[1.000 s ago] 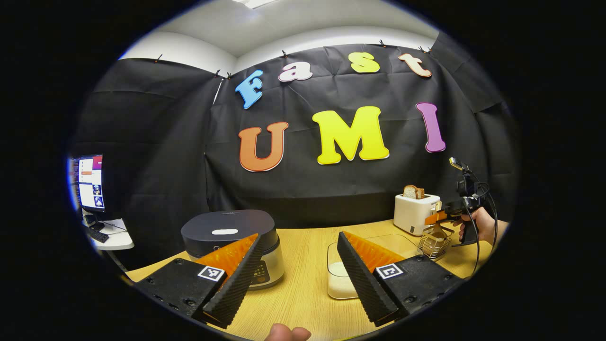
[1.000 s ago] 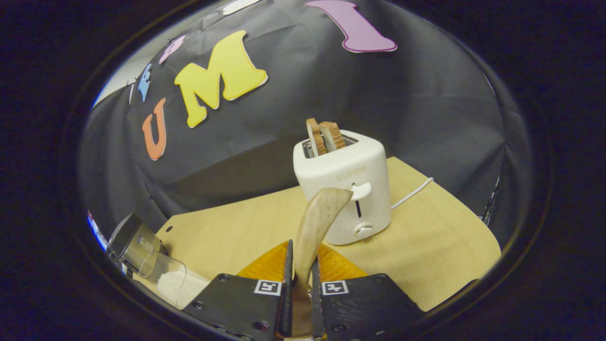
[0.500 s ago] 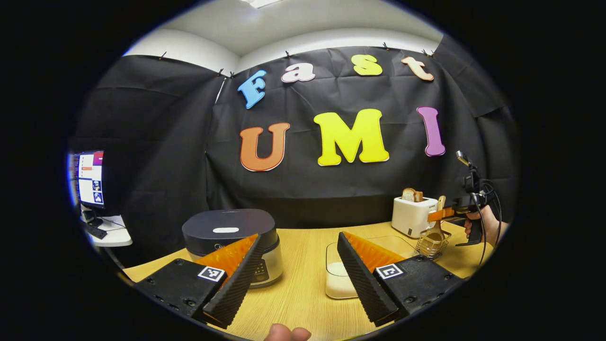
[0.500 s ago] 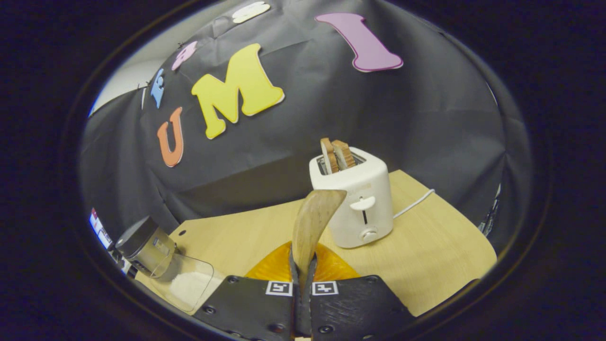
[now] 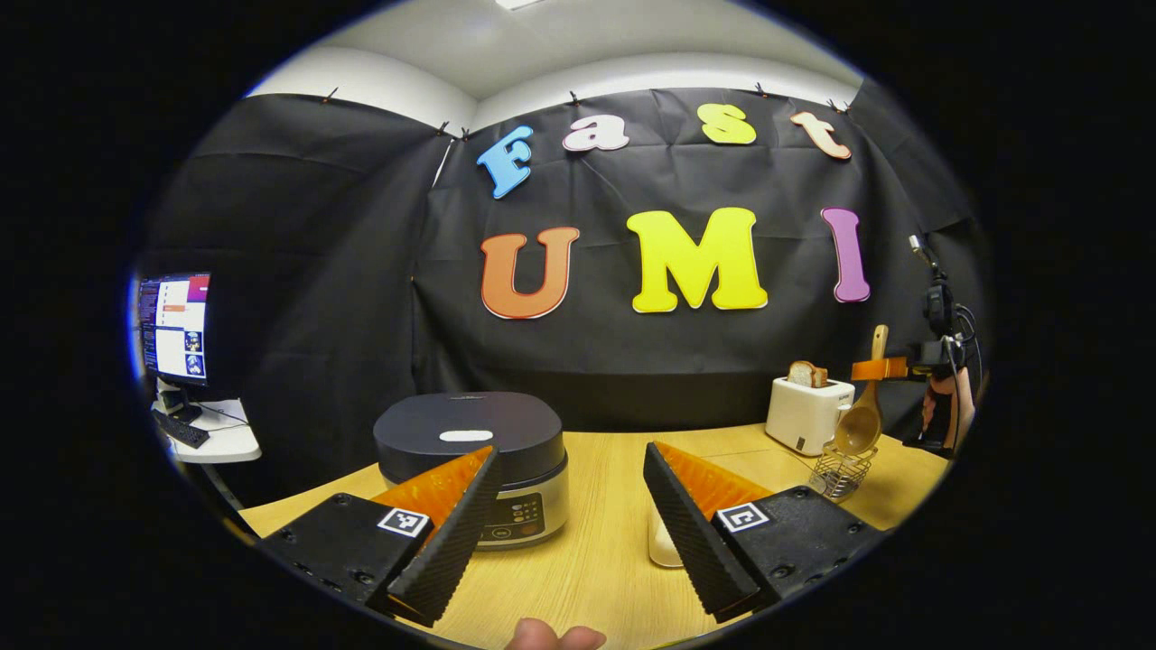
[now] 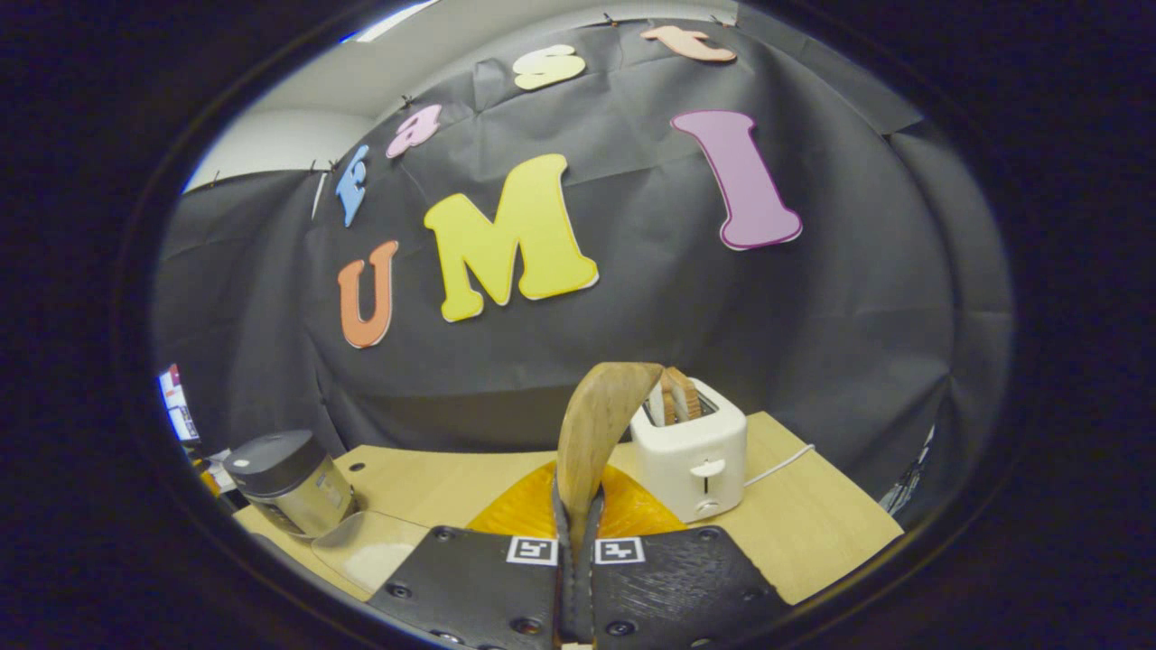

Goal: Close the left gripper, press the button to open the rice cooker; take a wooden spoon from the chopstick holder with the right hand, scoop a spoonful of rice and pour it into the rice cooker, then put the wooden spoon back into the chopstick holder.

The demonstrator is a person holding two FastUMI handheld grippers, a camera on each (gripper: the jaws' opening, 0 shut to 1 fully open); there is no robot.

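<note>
Left gripper view: wooden table (image 5: 587,560), black cloth wall (image 5: 316,271).

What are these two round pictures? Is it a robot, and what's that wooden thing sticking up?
It isn't a robot. A person holds a two-finger grabber in each hand, and each grabber carries a small camera looking out along its fingers. The left gripper view comes from the left gripper; its fingers stand wide apart and hold nothing. The right gripper view comes from the right gripper, whose fingers pinch a wooden spoon. In the left gripper view that spoon hangs above a wire holder, with the person's hand behind. On the wooden table sit a rice cooker with its lid shut, a clear box of rice and a white toaster with bread in it.
</note>
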